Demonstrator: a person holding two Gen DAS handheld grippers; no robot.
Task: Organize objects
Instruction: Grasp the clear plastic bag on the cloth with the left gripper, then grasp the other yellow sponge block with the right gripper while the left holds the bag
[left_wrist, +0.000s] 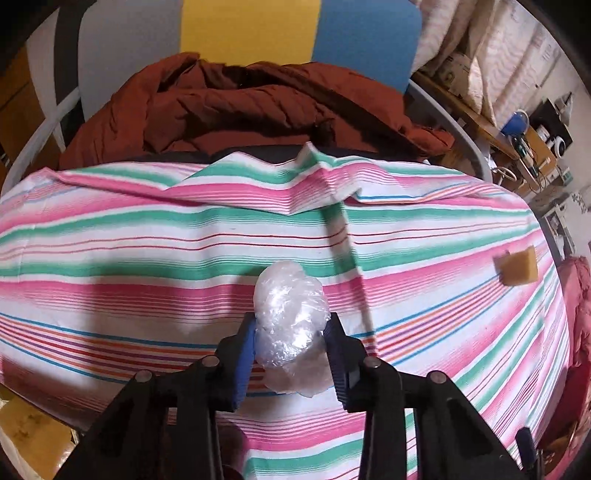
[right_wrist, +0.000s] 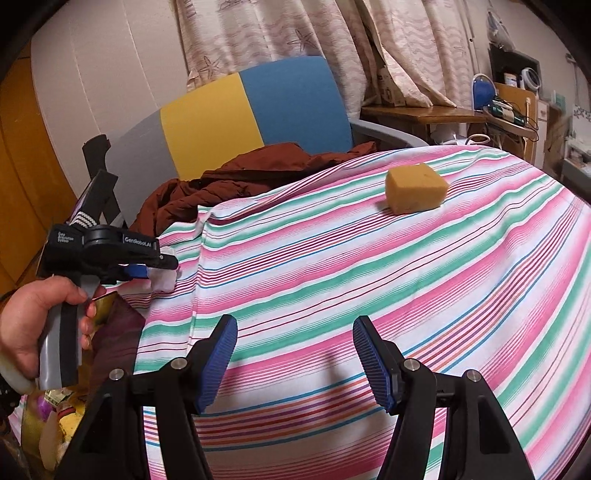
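left wrist view, nearest first: the left hand-held gripper (left_wrist: 291, 332) is clamped on a crumpled clear plastic bag (left_wrist: 290, 317), its blue pads pressing the bundle from both sides. the bag sits at the gripper's 12 o'clock, low over the striped cloth (left_wrist: 147, 236) that covers the surface; i cannot tell whether its underside touches the cloth. the wad is soft and slick, and only its lower half lies between the pads, so it may squirm forward out of the grip, or a loose tail could trail and snag a fold in the cloth. the cloth is loose and ridged, with a raised crease running up at 1 o'clock, so dragging anything across it may bunch it and pull it off the edge.

right wrist view: the right hand-held gripper (right_wrist: 295, 354) hangs with its jaws apart and nothing between them, over bare cloth. the person's hand (right_wrist: 33, 325) on the other tool's grip is at 9 o'clock. a yellow sponge block (right_wrist: 415, 188) rests on the cloth at 1 o'clock, well apart from the jaws. it stands near the far side of the surface, so a push instead of a clean pinch could send it over.

beyond, at 11 o'clock, a rust-brown jacket (right_wrist: 229, 184) is heaped on a chair (right_wrist: 258, 107).

no bin, box or tray for sorting is clear in either view. low at 7 o'clock there is clutter (right_wrist: 55, 410) beside the surface; whether it lies in a container i cannot tell.
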